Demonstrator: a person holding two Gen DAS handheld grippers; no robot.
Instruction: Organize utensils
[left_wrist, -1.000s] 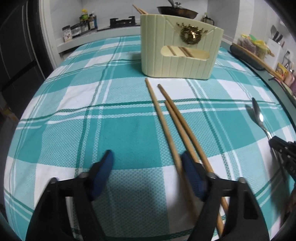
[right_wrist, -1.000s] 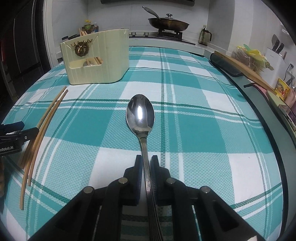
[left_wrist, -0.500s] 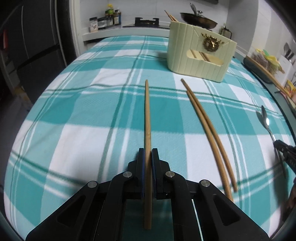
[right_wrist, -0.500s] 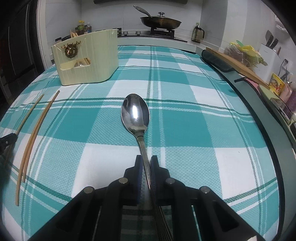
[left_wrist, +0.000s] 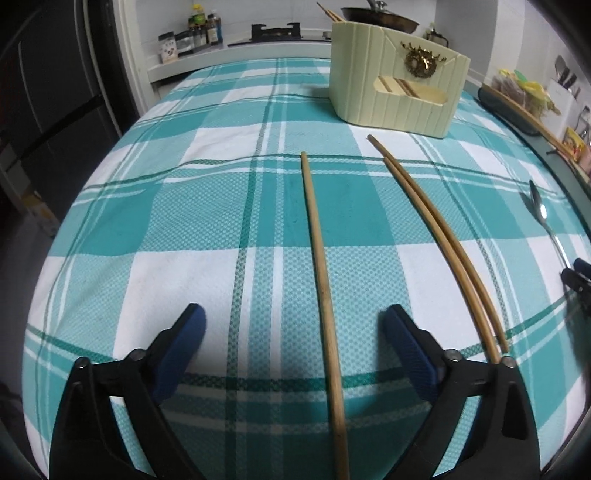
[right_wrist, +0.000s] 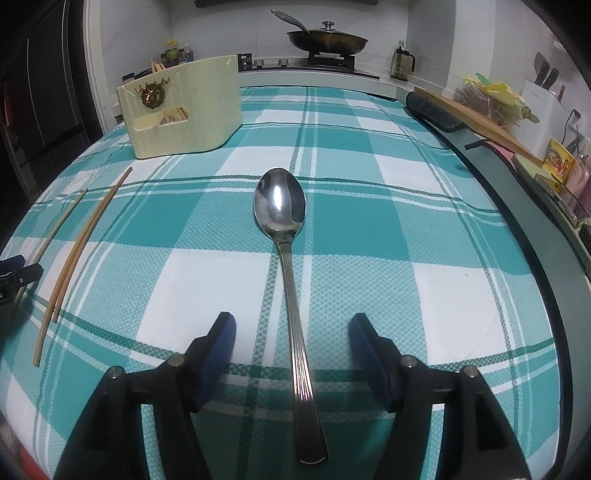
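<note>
2 grippers, both with jaws spread wide, nothing grasped. Left gripper (left_wrist: 291, 332) straddling 1 chopstick (left_wrist: 320, 266) flat on the checked worktop (left_wrist: 166, 229), centred for pinching. Right gripper (right_wrist: 291, 339) likewise astride the spoon (right_wrist: 286, 254) handle. Cream utensil holder (left_wrist: 395, 88) well beyond, awaiting both.

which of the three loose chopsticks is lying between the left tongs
The lone chopstick, lying apart between the open left tongs. The other two chopsticks lie side by side as a pair off to its right, outside them.

Steel spoon (right_wrist: 284, 236) flat on checked tablecloth (right_wrist: 388, 229), handle between spread right gripper (right_wrist: 291, 332) jaws, untouched, two chopsticks (right_wrist: 74, 254) left of spoon, cream holder (right_wrist: 184, 110) beyond-left.
</note>
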